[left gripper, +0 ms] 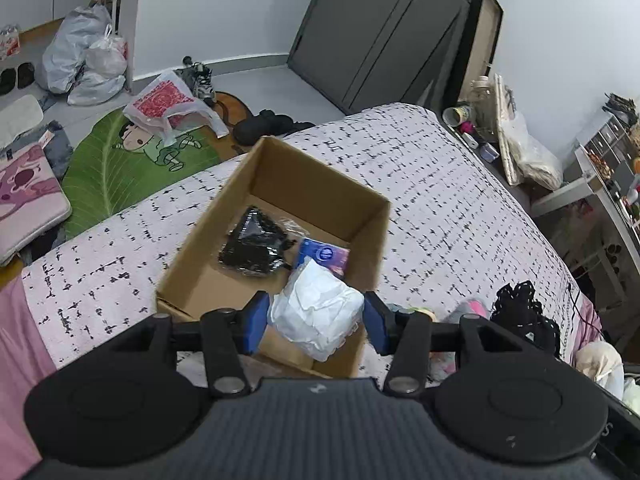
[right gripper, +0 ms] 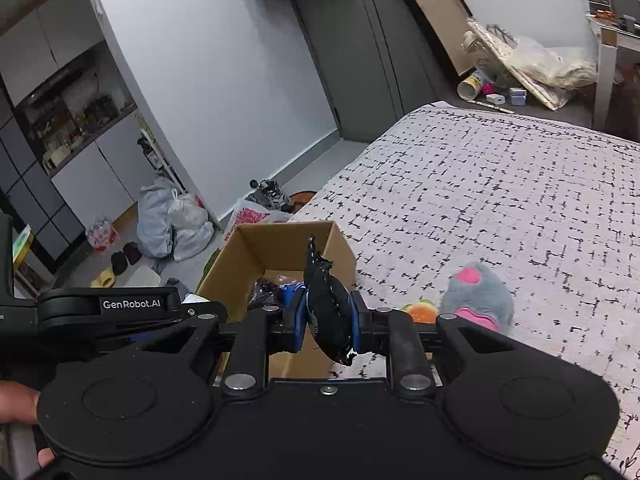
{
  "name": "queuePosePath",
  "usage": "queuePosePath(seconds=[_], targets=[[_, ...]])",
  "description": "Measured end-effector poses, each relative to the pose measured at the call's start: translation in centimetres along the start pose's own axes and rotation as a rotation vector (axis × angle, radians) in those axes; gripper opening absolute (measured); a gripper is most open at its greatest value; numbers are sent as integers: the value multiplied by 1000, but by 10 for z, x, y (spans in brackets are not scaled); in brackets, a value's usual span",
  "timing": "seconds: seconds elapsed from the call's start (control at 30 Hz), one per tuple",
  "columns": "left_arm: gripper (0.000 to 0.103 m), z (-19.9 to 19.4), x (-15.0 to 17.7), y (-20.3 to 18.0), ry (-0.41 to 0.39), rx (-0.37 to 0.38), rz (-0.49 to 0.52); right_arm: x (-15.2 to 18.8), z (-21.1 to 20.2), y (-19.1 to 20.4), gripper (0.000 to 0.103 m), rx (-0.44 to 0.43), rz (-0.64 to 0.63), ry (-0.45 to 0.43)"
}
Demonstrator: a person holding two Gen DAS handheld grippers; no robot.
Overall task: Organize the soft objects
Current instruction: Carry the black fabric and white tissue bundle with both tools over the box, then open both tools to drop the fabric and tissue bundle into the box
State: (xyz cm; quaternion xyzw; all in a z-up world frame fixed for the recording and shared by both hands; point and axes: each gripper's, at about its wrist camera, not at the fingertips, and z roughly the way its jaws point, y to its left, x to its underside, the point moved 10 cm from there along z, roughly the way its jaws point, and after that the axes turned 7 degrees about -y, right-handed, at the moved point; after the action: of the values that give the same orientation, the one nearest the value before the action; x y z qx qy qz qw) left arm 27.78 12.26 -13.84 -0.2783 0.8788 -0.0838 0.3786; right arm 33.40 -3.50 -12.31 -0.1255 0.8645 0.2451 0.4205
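My left gripper (left gripper: 317,322) is shut on a white crumpled soft bundle (left gripper: 308,292), which hangs over the near end of an open cardboard box (left gripper: 320,176) on the bed. Inside the box lie a black packet (left gripper: 252,248) and a blue-purple packet (left gripper: 324,254). My right gripper (right gripper: 330,322) is shut on a black piece of fabric (right gripper: 320,276), held just above the box's (right gripper: 248,252) near right corner. A grey and pink plush toy (right gripper: 480,292) and an orange-green toy (right gripper: 420,310) lie on the bedspread to the right of the box.
The white bedspread (left gripper: 440,200) with black marks stretches right of the box. A black lacy item (left gripper: 520,312) lies near its right edge. Bags (left gripper: 80,60), a green rug (left gripper: 112,168) and shoes sit on the floor beyond. A hand (right gripper: 16,404) shows at lower left.
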Motion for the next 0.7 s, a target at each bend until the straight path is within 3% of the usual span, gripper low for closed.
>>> queuePosePath(seconds=[0.3,0.7], targets=[[50,13,-8,34,16,-10,-55,8,24,32,21,-7,-31,46],[59,12,-22,60,15,21,-119,13,54,58,22,-16,-42,96]])
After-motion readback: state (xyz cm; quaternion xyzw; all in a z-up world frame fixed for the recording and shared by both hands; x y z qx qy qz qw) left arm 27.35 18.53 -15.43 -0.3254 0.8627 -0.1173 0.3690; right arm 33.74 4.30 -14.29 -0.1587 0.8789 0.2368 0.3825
